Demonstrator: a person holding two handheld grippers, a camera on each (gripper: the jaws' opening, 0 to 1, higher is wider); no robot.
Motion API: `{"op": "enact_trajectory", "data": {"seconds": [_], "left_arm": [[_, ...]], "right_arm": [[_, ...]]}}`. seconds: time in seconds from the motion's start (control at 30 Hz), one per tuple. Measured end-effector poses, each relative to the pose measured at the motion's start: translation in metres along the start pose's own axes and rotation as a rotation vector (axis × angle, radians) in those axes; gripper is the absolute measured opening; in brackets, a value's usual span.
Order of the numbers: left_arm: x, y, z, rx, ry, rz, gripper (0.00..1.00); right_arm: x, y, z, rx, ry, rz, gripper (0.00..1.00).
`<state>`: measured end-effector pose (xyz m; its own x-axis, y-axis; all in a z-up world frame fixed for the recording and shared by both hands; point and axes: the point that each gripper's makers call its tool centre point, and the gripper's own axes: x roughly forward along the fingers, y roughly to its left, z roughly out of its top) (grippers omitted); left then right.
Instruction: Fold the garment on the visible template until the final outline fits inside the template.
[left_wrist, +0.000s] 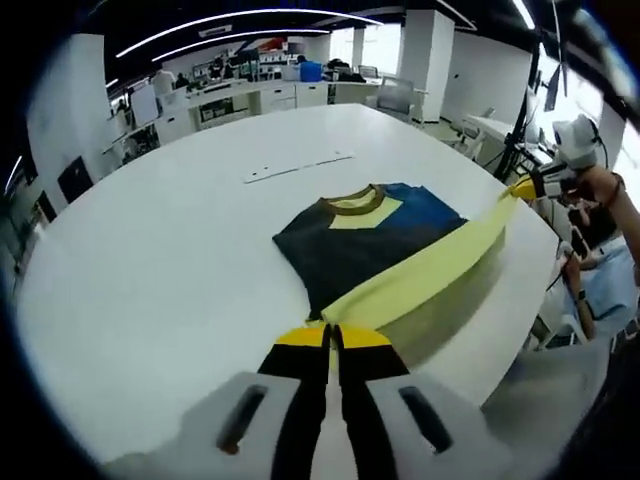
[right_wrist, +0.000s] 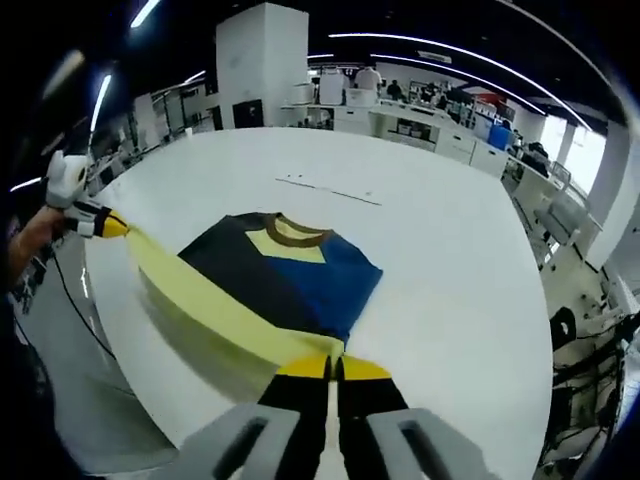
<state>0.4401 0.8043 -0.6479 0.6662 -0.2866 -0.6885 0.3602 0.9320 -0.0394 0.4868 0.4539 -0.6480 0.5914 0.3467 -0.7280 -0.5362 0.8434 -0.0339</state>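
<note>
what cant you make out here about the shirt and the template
- Template outline: neither view shows any under the garment; the cloth covers that patch of table.
- Lifted yellow hem: hides the shirt's lower part and casts shadow beneath.
- Thin strip beyond the collar: too small to identify.
- Left gripper, right gripper: shut on the hem.

The shirt (left_wrist: 370, 235) lies on the table (left_wrist: 150, 280), ahead of the left gripper (left_wrist: 333, 335). Its near edge stretches taut from that gripper's jaws away right to the right gripper (left_wrist: 524, 188). Beyond the shirt, a strip (left_wrist: 298, 166) lies on the table. Desks (left_wrist: 250, 95) stand behind.
</note>
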Motion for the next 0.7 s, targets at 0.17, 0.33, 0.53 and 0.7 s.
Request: {"op": "enact_trajectory", "data": {"seconds": [0.17,0.33,0.53,0.7], "left_arm": [[0.007,0.008,0.017,0.009,-0.028,0.018,0.0],[0.014,0.015,0.035,0.024,-0.062,0.035,0.0],[0.025,0.027,0.056,-0.029,-0.11,0.064,0.0],[0.037,0.035,0.072,-0.037,-0.127,0.063,0.0]], "right_arm": [[0.007,-0.009,0.019,-0.005,-0.033,-0.023,0.0],[0.014,-0.017,0.033,0.012,-0.07,-0.047,0.0],[0.024,-0.028,0.049,0.056,-0.112,-0.071,0.0],[0.034,-0.038,0.061,0.051,-0.135,-0.1,0.0]]}}
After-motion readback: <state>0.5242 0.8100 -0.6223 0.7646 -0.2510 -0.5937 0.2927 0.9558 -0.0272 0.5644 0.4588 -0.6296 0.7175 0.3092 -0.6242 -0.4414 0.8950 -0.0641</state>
